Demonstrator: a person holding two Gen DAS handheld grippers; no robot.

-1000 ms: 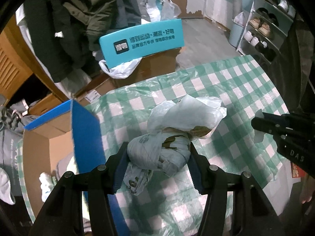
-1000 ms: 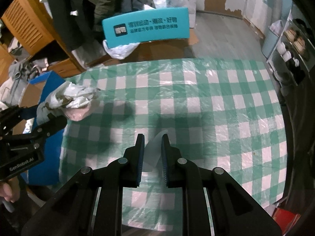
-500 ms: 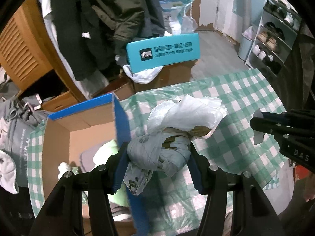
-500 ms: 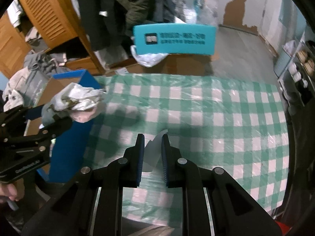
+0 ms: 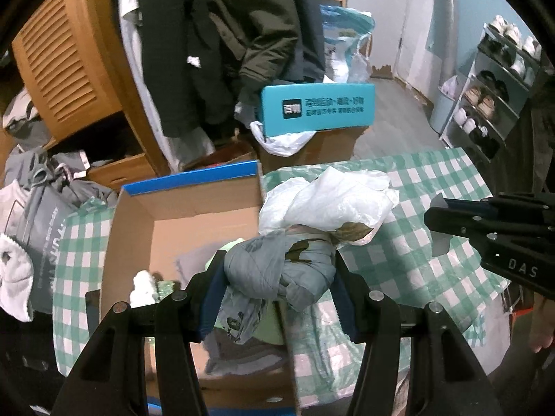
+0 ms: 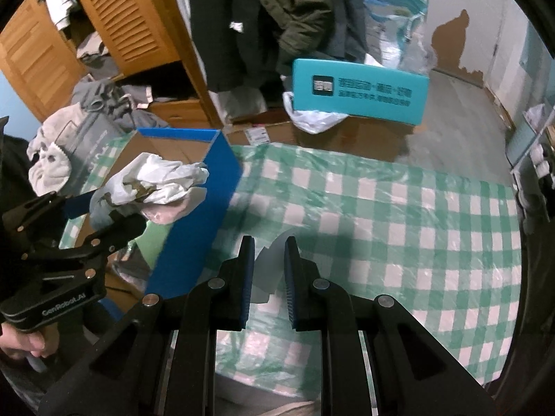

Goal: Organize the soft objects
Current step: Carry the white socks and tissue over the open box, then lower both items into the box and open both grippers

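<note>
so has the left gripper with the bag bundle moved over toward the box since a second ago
Yes. The left gripper has carried the bag bundle leftward, off the checked tablecloth and across the blue wall of the cardboard box; it now hangs over the box opening.

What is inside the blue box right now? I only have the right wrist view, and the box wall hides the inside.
Observer: Soft things already lie in the cardboard box: a white item and some light green cloth.
Operator: How is the bundle gripped?
Observer: The left gripper clamps the bundle by its grey knotted end, and the white part sticks out forward.
Operator: And my own gripper?
Observer: From the side, the right gripper has a pale scrap hanging from its tip above the checked tablecloth.
</note>
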